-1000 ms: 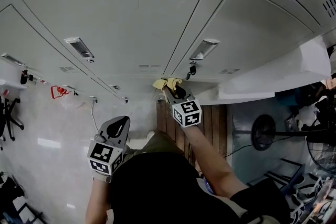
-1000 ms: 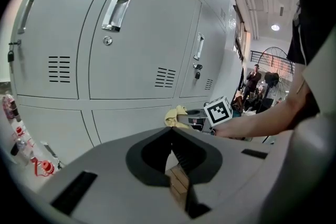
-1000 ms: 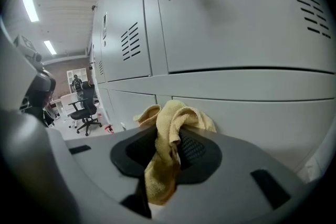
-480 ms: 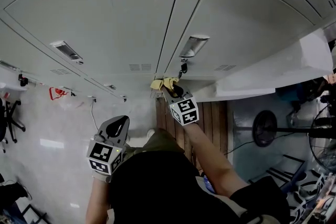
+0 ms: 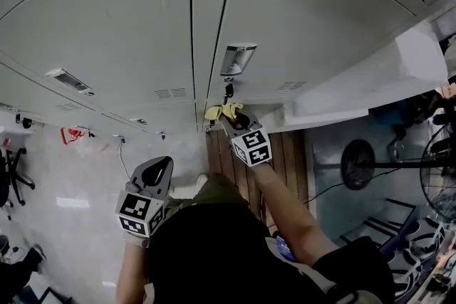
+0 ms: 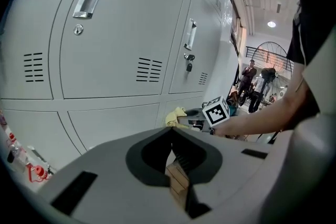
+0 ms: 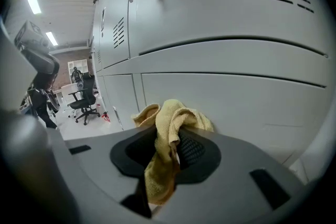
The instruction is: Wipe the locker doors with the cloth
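Down by the lower locker doors [image 7: 226,92], pinching the yellow cloth [image 7: 178,115] in the right claw [image 7: 167,144] beside a panel, holding the empty left claw [image 6: 173,157] pressed together; judging most doors as not yet wiped
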`<state>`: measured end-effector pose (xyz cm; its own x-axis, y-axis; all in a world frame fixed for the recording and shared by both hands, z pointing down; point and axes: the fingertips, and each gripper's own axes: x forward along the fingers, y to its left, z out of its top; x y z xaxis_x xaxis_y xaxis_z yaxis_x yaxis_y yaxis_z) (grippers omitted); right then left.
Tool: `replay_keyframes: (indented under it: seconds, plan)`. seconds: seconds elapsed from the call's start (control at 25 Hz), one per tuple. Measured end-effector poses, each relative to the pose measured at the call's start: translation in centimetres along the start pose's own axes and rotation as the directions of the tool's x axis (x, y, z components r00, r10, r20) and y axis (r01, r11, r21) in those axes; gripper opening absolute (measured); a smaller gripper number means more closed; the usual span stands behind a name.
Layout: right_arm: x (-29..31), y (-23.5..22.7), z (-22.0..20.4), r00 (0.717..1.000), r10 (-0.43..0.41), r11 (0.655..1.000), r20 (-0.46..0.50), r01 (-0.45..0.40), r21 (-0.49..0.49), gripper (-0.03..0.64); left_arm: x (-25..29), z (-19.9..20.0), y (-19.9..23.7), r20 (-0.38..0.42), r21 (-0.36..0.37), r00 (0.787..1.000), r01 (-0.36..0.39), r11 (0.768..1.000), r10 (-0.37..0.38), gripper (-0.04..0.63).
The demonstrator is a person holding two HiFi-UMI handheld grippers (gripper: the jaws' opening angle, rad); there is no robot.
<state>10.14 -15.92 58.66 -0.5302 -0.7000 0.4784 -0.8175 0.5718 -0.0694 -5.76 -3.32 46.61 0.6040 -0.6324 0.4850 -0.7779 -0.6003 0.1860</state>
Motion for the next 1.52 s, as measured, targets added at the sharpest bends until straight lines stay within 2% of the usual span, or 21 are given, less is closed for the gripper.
replay_keyframes:
  seconds: [0.4,0.6,0.88,1.52]
  plan:
    - [-2.6,-4.5,-1.3,0.997,-0.071,0.997,-0.019,0.071,0.016,0.104,1.1,-0.2,-0.8,-0.023,0.020,0.999,0.028,0.999,-0.027,0.008]
    - [-3.9,-6.6,-1.9,0.994,-0.095,0.995,-0.044,0.095,-0.010,0.104,1.5,-0.2,-1.1,-0.031,0.026,0.999,0.040,0.999,-0.039,0.008]
    - [-5.9,-10.0,-2.8,0.983,-0.172,0.985,-0.062,0.172,0.000,0.104,2.0,-0.2,-1.5,-0.035,0.026,0.998,0.058,0.998,-0.057,0.008]
    - [-6.8,-13.6,-5.4,0.956,-0.261,0.961,-0.133,0.270,0.055,0.106,2.2,-0.6,-1.3,-0.041,0.021,0.998,0.053,0.998,-0.052,0.008]
